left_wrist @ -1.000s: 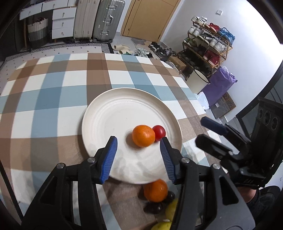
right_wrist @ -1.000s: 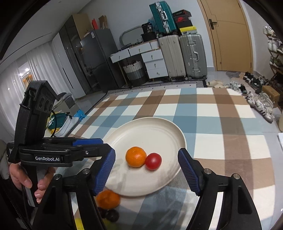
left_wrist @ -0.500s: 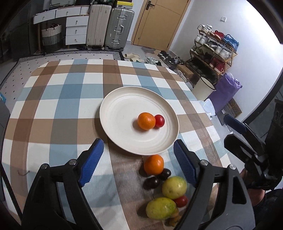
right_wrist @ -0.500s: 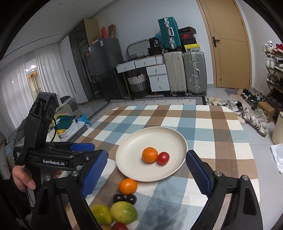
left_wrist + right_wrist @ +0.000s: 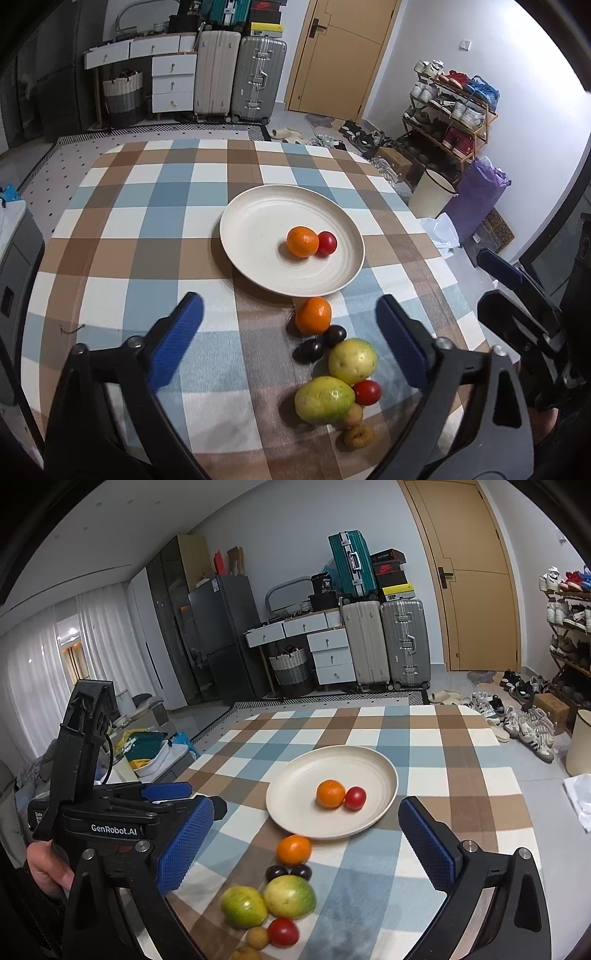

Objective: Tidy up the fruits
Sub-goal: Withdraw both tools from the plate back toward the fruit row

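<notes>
Both wide-open, empty claws, left claw [image 5: 290,341] and right claw [image 5: 306,843], were pulled back from the round white plate [image 5: 251,236]. The small orange fruit [image 5: 302,241] was left there, so more fruit could be fetched.

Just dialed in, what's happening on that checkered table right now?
A person holds a pair of tongs in each hand, sorting fruit onto the white plate. An orange and a red tomato sit on it. Another orange, two dark plums, two green-yellow fruits and a second tomato wait on the tablecloth. The left tongs and right tongs hang open and empty.
</notes>
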`<action>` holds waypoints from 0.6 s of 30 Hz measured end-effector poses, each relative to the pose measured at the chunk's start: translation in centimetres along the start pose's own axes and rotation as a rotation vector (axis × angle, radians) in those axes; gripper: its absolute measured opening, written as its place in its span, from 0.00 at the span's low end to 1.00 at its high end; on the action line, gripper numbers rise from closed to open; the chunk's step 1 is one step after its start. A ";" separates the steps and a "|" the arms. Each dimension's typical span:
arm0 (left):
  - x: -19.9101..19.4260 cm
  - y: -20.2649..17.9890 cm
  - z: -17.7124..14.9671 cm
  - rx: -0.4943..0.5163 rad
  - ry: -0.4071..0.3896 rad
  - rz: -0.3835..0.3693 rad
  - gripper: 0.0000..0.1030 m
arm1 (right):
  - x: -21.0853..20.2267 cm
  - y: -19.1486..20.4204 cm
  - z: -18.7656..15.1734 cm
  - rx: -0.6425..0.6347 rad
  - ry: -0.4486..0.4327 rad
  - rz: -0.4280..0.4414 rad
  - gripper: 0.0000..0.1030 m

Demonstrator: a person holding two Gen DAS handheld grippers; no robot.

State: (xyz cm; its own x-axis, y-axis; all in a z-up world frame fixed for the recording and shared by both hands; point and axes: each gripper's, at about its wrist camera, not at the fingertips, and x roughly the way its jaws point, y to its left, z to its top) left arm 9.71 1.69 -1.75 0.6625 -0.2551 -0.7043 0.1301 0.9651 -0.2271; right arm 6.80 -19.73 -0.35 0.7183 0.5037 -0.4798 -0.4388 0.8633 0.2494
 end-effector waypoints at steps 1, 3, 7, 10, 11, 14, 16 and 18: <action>-0.6 -0.1 -0.3 -0.001 -0.012 0.005 0.99 | -0.3 0.2 -0.2 0.003 -0.005 0.004 0.99; -1.4 -0.3 -0.7 0.005 -0.030 0.009 0.99 | -0.8 0.4 -0.6 0.004 -0.008 0.007 0.99; -2.6 -0.6 -1.3 0.016 -0.047 0.025 0.99 | -1.5 0.7 -0.9 0.010 -0.015 0.013 1.00; -3.2 -0.6 -1.9 0.015 -0.055 0.033 0.99 | -1.7 0.8 -1.4 0.012 -0.002 -0.008 1.00; -3.4 -0.6 -2.1 0.016 -0.057 0.036 0.99 | -1.7 1.0 -1.6 0.008 0.003 -0.023 1.00; -3.6 -0.6 -2.6 0.019 -0.056 0.043 0.99 | -1.8 1.2 -2.2 0.002 0.015 -0.048 1.00; -3.6 -0.5 -3.0 0.019 -0.052 0.044 0.99 | -2.0 1.1 -2.6 0.004 0.016 -0.055 1.00; -3.6 -0.3 -3.5 0.014 -0.045 0.042 0.99 | -2.1 0.9 -2.9 0.011 0.020 -0.054 1.00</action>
State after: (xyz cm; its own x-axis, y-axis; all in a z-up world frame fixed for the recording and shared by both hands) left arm 4.76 2.08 -1.49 0.6997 -0.2121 -0.6822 0.1121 0.9757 -0.1884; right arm 3.35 -20.12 -1.56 0.7300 0.4557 -0.5094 -0.3936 0.8896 0.2318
